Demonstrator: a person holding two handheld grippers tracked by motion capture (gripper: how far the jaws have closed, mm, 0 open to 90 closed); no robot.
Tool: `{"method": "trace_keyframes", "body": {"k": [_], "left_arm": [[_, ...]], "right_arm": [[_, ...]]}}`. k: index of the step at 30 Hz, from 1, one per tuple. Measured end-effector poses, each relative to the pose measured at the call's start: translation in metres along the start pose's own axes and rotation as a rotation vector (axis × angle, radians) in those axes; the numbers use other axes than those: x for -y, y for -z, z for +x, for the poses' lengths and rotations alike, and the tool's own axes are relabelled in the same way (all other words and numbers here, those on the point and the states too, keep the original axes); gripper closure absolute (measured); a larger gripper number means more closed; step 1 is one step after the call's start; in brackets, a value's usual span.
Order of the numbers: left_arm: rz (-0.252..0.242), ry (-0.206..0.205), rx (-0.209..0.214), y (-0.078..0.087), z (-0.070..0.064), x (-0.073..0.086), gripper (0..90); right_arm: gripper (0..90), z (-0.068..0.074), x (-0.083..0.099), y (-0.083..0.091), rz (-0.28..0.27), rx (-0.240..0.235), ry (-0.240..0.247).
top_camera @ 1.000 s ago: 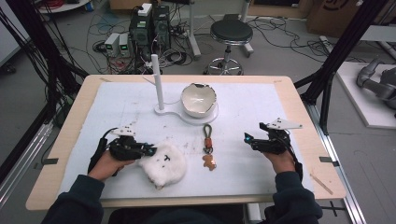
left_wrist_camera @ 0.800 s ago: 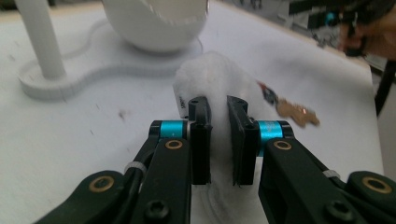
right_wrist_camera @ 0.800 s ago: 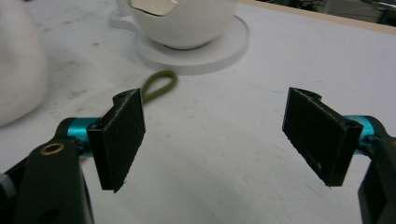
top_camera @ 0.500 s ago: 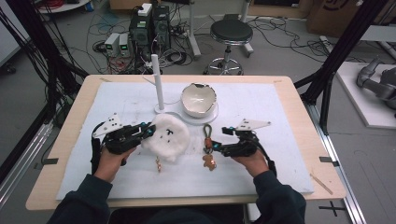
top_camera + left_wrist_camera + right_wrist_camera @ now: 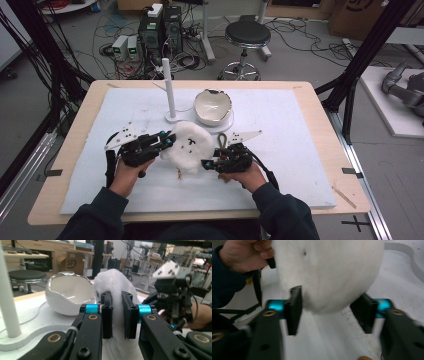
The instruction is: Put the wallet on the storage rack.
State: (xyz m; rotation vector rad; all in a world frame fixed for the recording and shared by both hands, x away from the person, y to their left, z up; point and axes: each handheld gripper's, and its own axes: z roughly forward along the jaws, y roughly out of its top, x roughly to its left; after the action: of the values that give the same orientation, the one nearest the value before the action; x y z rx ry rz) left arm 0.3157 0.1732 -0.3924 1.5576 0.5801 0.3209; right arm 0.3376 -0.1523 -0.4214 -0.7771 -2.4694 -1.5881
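On the white-padded worktop (image 5: 300,150), the left gripper (image 5: 167,140) clamps its jaws on a fluffy white plush toy (image 5: 189,147). Opposite, the right gripper (image 5: 205,163) spreads its jaws beside it, near a white eggshell-shaped bowl (image 5: 212,106) and slim white post (image 5: 169,90).

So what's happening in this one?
A person at a table works a gripper in each hand on a fluffy white plush toy. The left gripper is clamped on a fold of it and holds it up off the white mat. The right gripper is open, with the plush's lower end between its jaws, not yet gripped. A cracked-egg-shaped white bowl and a white post stand behind.
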Motion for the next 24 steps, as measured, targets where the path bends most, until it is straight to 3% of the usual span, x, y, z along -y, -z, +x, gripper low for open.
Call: {"method": "trace_keyframes", "body": {"k": [1,3,4,5,7,9,11,12,14,15,16,17,20,21,23,24], "left_arm": [[0.0,0.0,0.0,0.0,0.0,0.0,79.7],[0.078,-0.026,-0.015,-0.003,-0.001,0.003,79.2],[0.078,-0.026,-0.015,-0.003,-0.001,0.003,79.0],[0.133,-0.01,-0.015,-0.005,0.002,0.007,78.9],[0.157,-0.004,-0.01,-0.005,0.003,0.009,78.9],[0.251,0.017,0.02,-0.008,0.005,0.014,77.5],[0.329,0.031,0.049,-0.012,0.004,0.019,74.5],[0.329,0.031,0.049,-0.012,0.004,0.019,72.2],[0.403,0.012,0.083,-0.017,0.002,0.024,68.8],[0.407,0.009,0.075,-0.019,0.001,0.024,59.8],[0.379,0.031,0.043,-0.019,0.001,0.021,55.9],[0.358,0.025,0.018,-0.018,0.002,0.019,53.2],[0.255,0.008,-0.049,-0.01,0.005,0.011,37.7],[0.255,0.008,-0.049,-0.01,0.005,0.011,37.6],[0.178,0.005,-0.049,-0.006,0.006,0.006,37.6],[0.147,0.01,-0.009,-0.005,0.006,0.003,37.7]], "right_arm": [[58.6,-0.001,0.0,0.001,0.011,-0.012,0.005],[69.7,-0.001,-0.001,0.004,0.027,-0.003,0.024],[73.8,0.0,-0.002,0.006,0.026,0.007,0.042],[75.9,0.0,-0.002,0.009,0.02,0.025,0.069],[76.9,0.001,-0.003,0.012,0.007,0.042,0.081],[78.2,0.001,-0.007,0.022,-0.03,0.087,0.105],[78.4,0.0,-0.009,0.028,-0.064,0.102,0.106],[78.4,0.0,-0.009,0.028,-0.064,0.102,0.106],[78.8,0.0,-0.011,0.037,-0.111,0.127,0.112],[79.1,-0.001,-0.012,0.04,-0.117,0.129,0.123],[79.1,-0.001,-0.012,0.041,-0.118,0.134,0.127],[79.1,-0.001,-0.012,0.042,-0.122,0.129,0.125],[79.2,-0.001,-0.013,0.041,-0.104,0.103,0.132],[79.2,-0.001,-0.013,0.041,-0.104,0.103,0.132],[79.1,0.0,-0.012,0.037,-0.067,0.065,0.152],[79.0,0.001,-0.012,0.035,-0.06,0.054,0.16]]}}
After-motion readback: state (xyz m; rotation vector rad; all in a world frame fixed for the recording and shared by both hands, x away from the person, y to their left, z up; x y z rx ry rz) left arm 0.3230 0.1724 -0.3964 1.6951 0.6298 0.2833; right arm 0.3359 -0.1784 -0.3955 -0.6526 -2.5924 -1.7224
